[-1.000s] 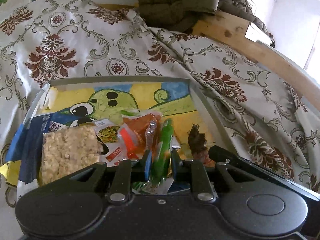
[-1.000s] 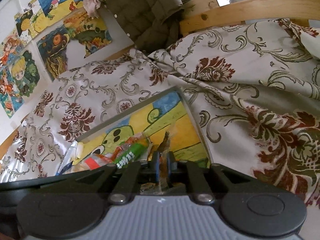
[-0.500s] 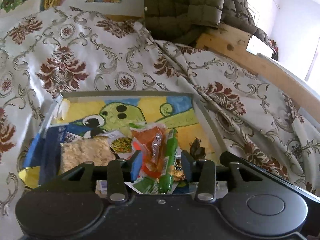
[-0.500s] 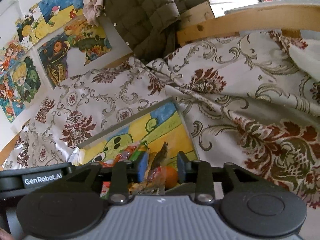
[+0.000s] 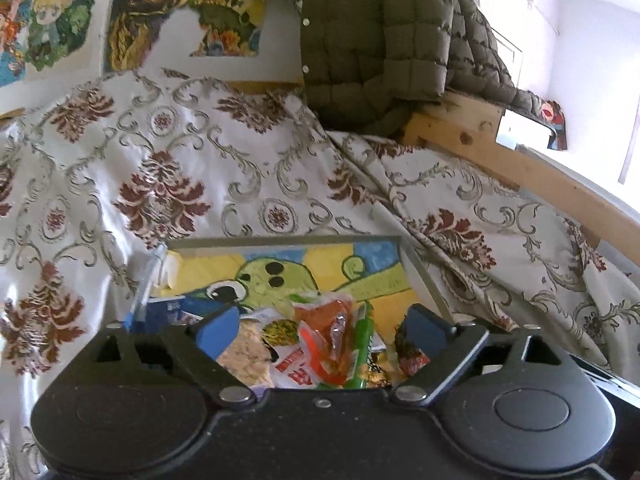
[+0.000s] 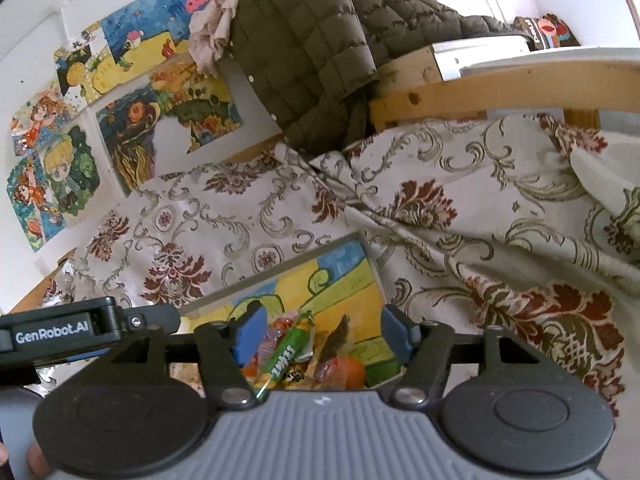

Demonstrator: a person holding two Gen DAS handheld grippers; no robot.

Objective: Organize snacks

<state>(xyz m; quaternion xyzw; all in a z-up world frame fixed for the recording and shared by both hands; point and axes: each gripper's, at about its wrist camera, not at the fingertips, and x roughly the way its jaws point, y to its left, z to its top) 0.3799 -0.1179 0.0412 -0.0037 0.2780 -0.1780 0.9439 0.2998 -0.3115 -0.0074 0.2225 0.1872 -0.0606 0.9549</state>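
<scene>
A shallow tray with a cartoon painting on its bottom lies on the bedspread. In it lie a rice-cracker pack, an orange packet, a green stick snack and a dark brown wrapped snack. My left gripper hangs above them, its jaws opening wide with nothing pressed between the pads. My right gripper is also opening over the green stick, the brown wrapper and an orange round snack, gripping none. The left gripper's body shows beside it.
The floral bedspread surrounds the tray on all sides. A wooden bed frame runs along the right, with an olive quilted jacket draped over it. Paintings cover the wall behind. A fingertip shows at the lower left.
The left gripper was shut on the green stick and the right on the brown wrapped snack. Both have opened and risen, and the snacks stay lying in the tray.
</scene>
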